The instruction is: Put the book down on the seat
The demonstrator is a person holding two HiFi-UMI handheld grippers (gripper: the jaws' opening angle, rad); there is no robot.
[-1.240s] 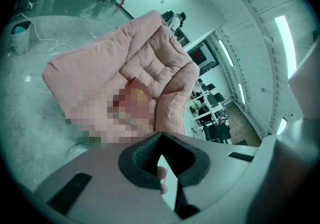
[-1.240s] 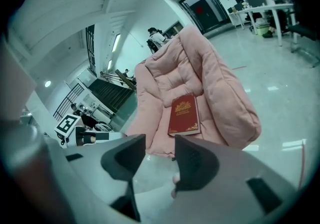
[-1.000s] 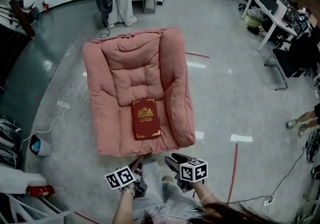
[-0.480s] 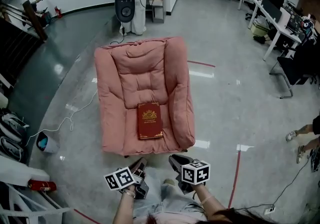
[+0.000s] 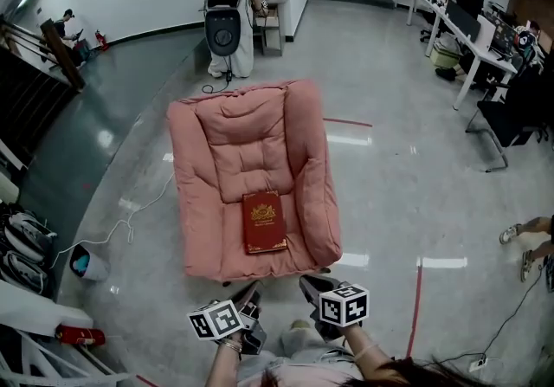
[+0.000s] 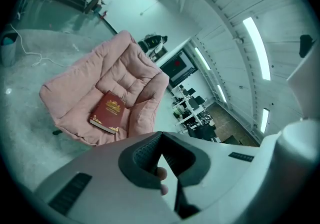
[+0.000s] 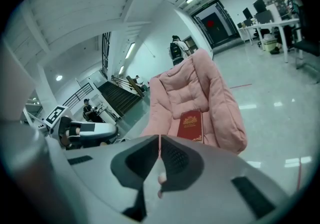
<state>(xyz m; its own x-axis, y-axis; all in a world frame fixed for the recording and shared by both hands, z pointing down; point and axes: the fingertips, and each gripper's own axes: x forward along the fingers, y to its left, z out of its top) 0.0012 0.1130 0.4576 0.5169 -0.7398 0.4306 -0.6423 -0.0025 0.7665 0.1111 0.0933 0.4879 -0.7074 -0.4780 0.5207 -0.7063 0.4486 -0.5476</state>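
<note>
Fingers of the left gripper [image 5: 252, 292] are pressed together with nothing between them, and the gripper is held just in front of the pink armchair [image 5: 201, 151], clear of its front edge. On the seat [image 5: 221, 242], the red book [image 5: 264, 221] with a gold emblem is laid flat, cover up, toward the front edge and nearer the right-hand armrest, and it is touched by neither gripper. Further right, the fingers of the right gripper [image 5: 308, 282] have just been closing and are brought together on nothing, apart from the book.
</note>
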